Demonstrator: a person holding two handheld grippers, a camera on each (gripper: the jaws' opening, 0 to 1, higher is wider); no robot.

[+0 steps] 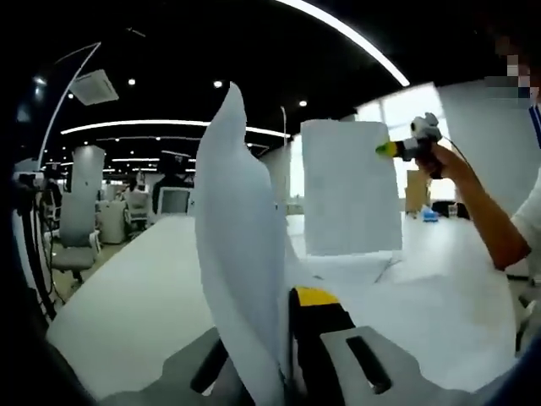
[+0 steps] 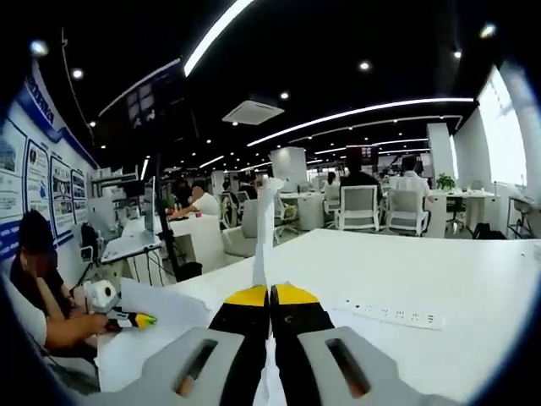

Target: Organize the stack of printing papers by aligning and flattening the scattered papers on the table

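A white sheet stands upright and bowed between my left gripper's jaws, which are shut on its lower edge. Across the white table, a hand holds my right gripper, shut on the top corner of a second sheet that hangs flat above the table. In the right gripper view that sheet shows edge-on, rising from my right gripper. My left gripper is at the lower left with its sheet. More paper lies flat on the table.
A white power strip lies on the table to the right. A person sits at the table's left end. Office chairs, desks and seated people stand beyond the far edge. A chair stands left of the table.
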